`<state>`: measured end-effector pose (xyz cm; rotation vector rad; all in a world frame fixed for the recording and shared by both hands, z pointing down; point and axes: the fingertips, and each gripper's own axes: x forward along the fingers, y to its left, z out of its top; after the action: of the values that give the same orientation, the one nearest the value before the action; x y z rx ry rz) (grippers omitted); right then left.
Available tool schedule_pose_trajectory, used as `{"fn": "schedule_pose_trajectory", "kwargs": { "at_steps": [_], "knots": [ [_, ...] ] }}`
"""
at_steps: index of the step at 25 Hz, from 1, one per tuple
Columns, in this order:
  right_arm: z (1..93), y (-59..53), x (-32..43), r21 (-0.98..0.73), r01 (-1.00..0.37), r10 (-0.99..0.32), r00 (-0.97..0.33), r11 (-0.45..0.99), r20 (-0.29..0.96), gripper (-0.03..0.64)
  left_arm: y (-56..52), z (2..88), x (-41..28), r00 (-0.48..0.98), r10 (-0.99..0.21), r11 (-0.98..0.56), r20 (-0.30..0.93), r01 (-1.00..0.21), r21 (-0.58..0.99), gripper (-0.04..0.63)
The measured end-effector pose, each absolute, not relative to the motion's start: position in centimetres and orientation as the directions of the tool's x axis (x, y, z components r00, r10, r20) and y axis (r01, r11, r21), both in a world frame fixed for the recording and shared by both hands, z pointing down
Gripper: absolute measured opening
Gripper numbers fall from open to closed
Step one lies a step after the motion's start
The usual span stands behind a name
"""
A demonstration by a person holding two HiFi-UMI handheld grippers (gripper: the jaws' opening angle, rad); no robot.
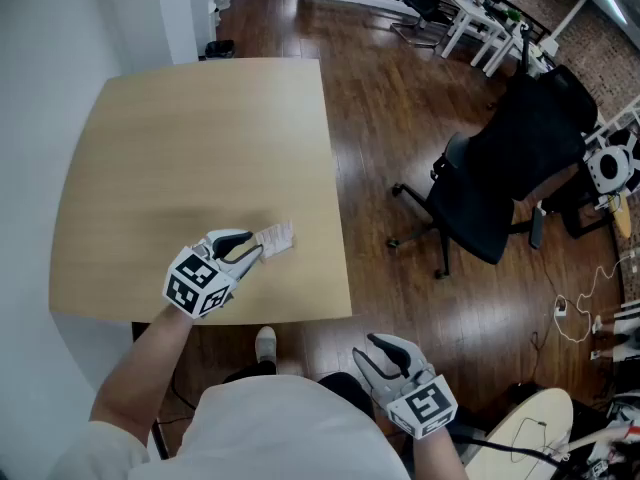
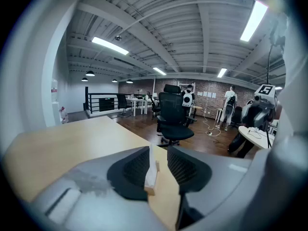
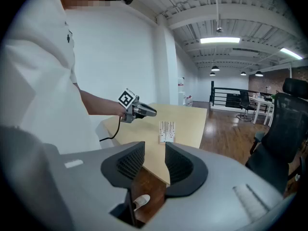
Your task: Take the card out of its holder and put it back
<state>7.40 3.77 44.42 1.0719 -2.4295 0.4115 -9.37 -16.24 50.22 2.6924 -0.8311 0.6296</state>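
Note:
A white printed card (image 1: 277, 237) stands upright in a small wooden holder (image 3: 166, 139) near the front right corner of the light wooden table (image 1: 200, 138). My left gripper (image 1: 255, 251) is low over the table, its open jaws pointing at the card. In the left gripper view the card (image 2: 151, 160) shows edge-on in the gap, just ahead of the tips, and neither pad presses it. In the right gripper view the card (image 3: 167, 128) faces the camera beside the left gripper (image 3: 151, 111). My right gripper (image 1: 368, 353) hangs off the table's front edge, over the floor, open with nothing between its jaws.
A black office chair (image 1: 500, 188) stands on the dark wood floor right of the table. The person's white shoe (image 1: 265, 343) shows below the front edge. A round white table (image 1: 530, 428) with cables lies at the bottom right. White desks (image 1: 480, 28) stand far back.

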Motion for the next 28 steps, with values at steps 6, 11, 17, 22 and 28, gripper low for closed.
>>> {"fn": "schedule_pose_trajectory", "kwargs": {
  "at_steps": [6,11,17,22,28],
  "knots": [
    [44.5,1.2,7.3,-0.082,-0.777,-0.637,-0.566,0.624,0.523,0.137,-21.1,54.4,-8.9,0.748,-0.432,-0.813,0.504,-0.565,0.142,0.13],
    [44.2,-0.1,9.1,-0.054,-0.802,-0.655,-0.523,0.595,0.546,0.137,-22.4,57.1,-7.8,0.747,-0.406,-0.817,0.527,-0.555,0.158,0.13],
    [44.5,-0.7,9.9,-0.057,-0.812,-0.659,-0.51,0.581,0.554,0.137,-22.5,58.5,-7.0,0.743,-0.381,-0.827,0.55,-0.54,0.158,0.072],
    [44.7,-1.4,11.0,-0.058,-0.821,-0.667,-0.5,0.568,0.553,0.137,-22.3,58.4,-6.4,0.759,-0.36,-0.846,0.543,-0.511,0.154,0.023],
    [45.0,-1.8,11.5,-0.056,-0.814,-0.666,-0.51,0.578,0.544,0.137,-22.3,57.1,-6.1,0.78,-0.354,-0.857,0.517,-0.491,0.155,0.017]
  ]
}}
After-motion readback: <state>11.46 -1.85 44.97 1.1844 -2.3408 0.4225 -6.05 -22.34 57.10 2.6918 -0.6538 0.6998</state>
